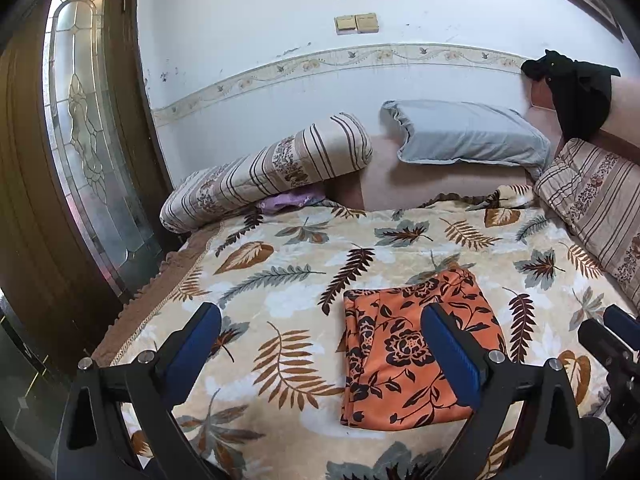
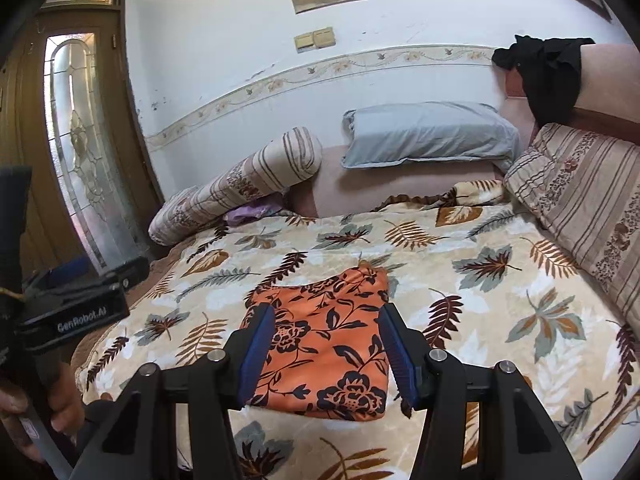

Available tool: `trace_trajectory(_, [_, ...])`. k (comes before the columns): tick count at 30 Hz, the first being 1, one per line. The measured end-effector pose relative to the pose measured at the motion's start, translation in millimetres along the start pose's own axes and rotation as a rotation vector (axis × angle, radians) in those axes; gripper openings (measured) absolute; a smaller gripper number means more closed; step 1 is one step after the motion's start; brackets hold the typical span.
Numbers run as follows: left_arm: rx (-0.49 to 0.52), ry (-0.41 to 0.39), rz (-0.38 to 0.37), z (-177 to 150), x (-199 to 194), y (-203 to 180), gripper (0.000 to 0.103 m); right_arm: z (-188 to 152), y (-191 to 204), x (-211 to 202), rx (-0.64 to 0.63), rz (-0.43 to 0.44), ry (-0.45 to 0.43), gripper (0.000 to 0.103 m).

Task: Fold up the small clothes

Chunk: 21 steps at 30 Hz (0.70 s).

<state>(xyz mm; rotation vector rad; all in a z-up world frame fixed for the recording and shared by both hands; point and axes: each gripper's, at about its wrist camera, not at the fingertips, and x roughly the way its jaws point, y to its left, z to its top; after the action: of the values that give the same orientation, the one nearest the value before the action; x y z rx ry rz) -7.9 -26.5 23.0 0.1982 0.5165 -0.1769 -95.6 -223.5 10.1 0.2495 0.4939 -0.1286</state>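
Both grippers hang with fingers spread and nothing held: the left gripper (image 1: 320, 324) wide apart, the right gripper (image 2: 326, 326) parted narrower. Beneath them the folded orange floral garment (image 1: 416, 348) lies flat on the leaf-print blanket (image 1: 280, 264). Only the right wrist view catches the person's left hand (image 2: 24, 408) on its handle. Farther back, a striped bolster (image 1: 264, 172), a grey pillow (image 2: 428, 136), and black clothing (image 2: 548, 76) draped at the far end.
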Motion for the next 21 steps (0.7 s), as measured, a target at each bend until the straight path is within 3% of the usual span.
trace_trajectory(8, [-0.023,0.012,0.012,-4.8,3.9,13.4,0.1,2.9,15.6,11.0,-0.004,-0.036,0.047,0.058])
trace_trajectory(21, [-0.063,0.024,0.035,-9.1,13.5,36.5,0.1,-4.7,41.0,29.5,-0.012,-0.012,0.122,0.058])
